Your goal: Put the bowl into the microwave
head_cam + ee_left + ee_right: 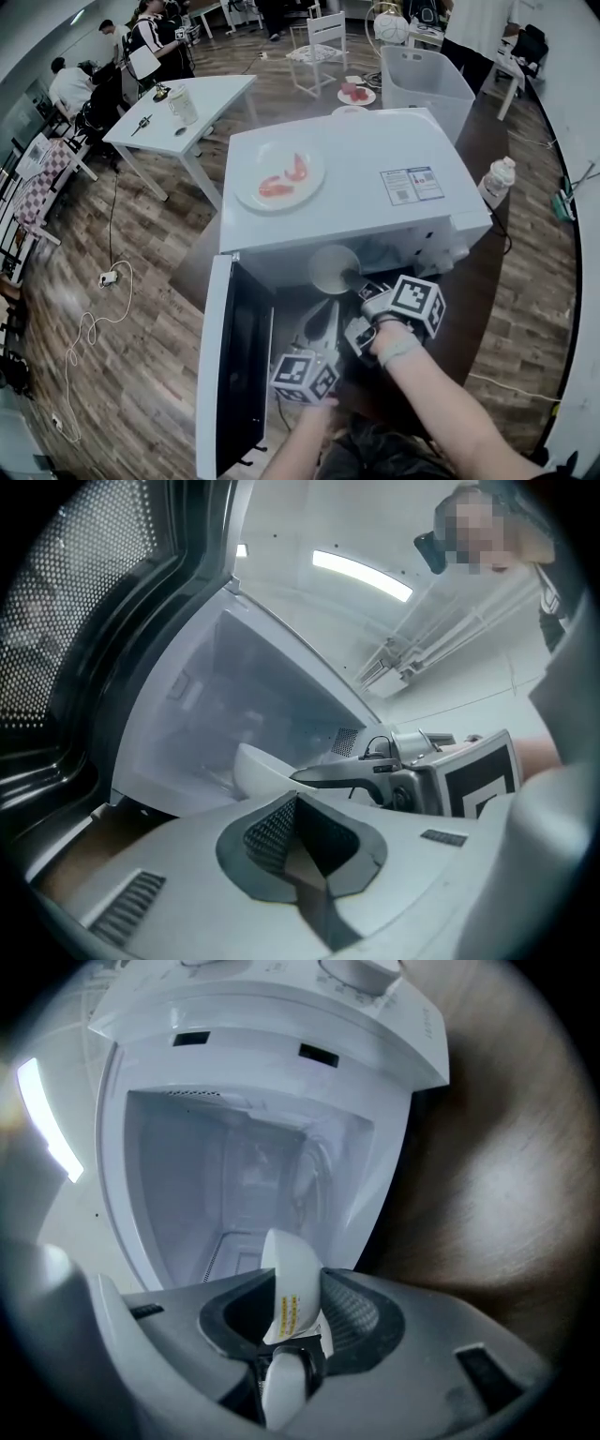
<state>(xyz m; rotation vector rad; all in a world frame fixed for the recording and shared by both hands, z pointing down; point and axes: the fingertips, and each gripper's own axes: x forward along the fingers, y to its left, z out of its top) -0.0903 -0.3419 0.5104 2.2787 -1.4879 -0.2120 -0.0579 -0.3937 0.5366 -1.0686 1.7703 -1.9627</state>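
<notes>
While my right gripper (pixel 292 1309) pinches the rim of the white bowl (pixel 291 1274) between its jaws, the bowl hangs right at the mouth of the microwave (pixel 356 159), not yet set down inside. Through the right gripper view I see the cavity open straight ahead, wider than the bowl, so there is room on either side of it. The panel with the knobs (pixel 441 246) stands close by on the bowl's right in the head view. The door (pixel 217 375) is swung wide to the left with its free edge pointing back towards me, and it leaves the opening unblocked. My left gripper (pixel 326 317) sits low in front of the opening, between the door and the right gripper and just beside the bowl. Its jaws are a little apart with nothing between them. A plate (pixel 272 157) with red food lies on the microwave's top, near the front left edge. Dark worktop (pixel 483 281) shows along the microwave's right side.
</notes>
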